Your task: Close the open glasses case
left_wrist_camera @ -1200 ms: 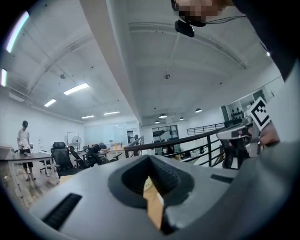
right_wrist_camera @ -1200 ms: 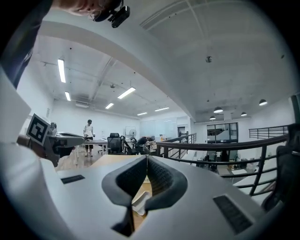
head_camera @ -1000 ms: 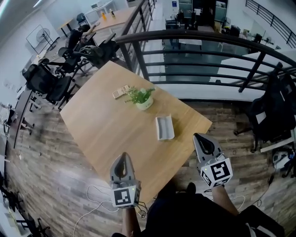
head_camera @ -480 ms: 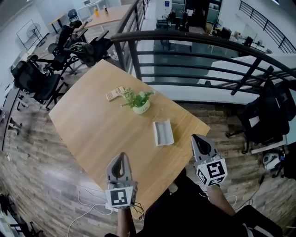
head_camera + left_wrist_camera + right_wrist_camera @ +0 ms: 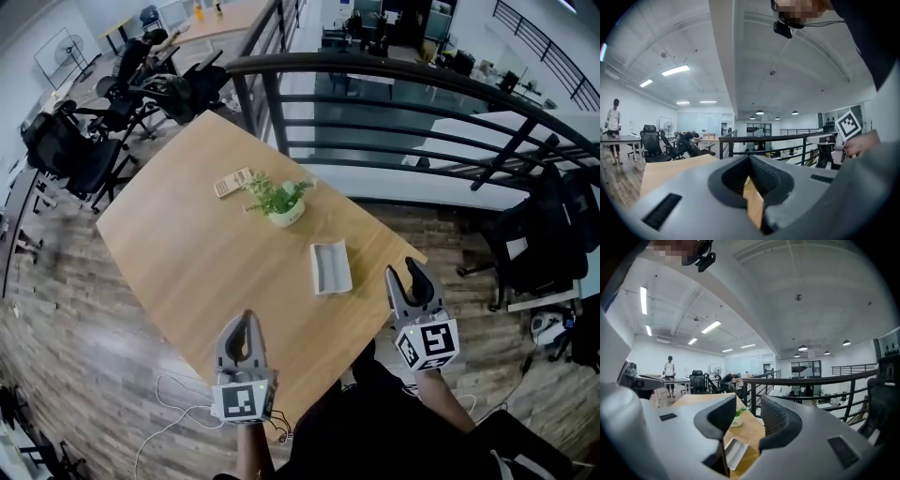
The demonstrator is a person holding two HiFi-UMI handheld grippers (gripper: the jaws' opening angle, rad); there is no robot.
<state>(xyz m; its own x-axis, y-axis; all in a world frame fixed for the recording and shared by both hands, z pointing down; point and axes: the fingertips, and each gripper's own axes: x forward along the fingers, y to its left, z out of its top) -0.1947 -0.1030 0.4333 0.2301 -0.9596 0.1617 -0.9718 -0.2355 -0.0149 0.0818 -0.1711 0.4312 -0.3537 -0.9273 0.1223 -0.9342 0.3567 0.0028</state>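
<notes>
Nothing of the task is done yet: the case (image 5: pixel 331 267) lies open on the desk (image 5: pixel 187 253), its pale inside facing up, near the desk's right edge and on the near side of the plant (image 5: pixel 281 200). Neither tool touches it. The right tongs (image 5: pixel 405 272) hover off the desk's near right corner, the closer of the two to the case but still apart from it. Their jaws are opening, with nothing between them; in the right gripper view the case shows only through the gap, farther off on the desk. The left tongs (image 5: pixel 246 322) hang over the near edge, well apart from the case, with jaws pressed together and nothing held. All the work seems still ahead: reach the case, get a jaw under or behind the lid, fold it over and press it down, perhaps with the left tongs steadying the base.
</notes>
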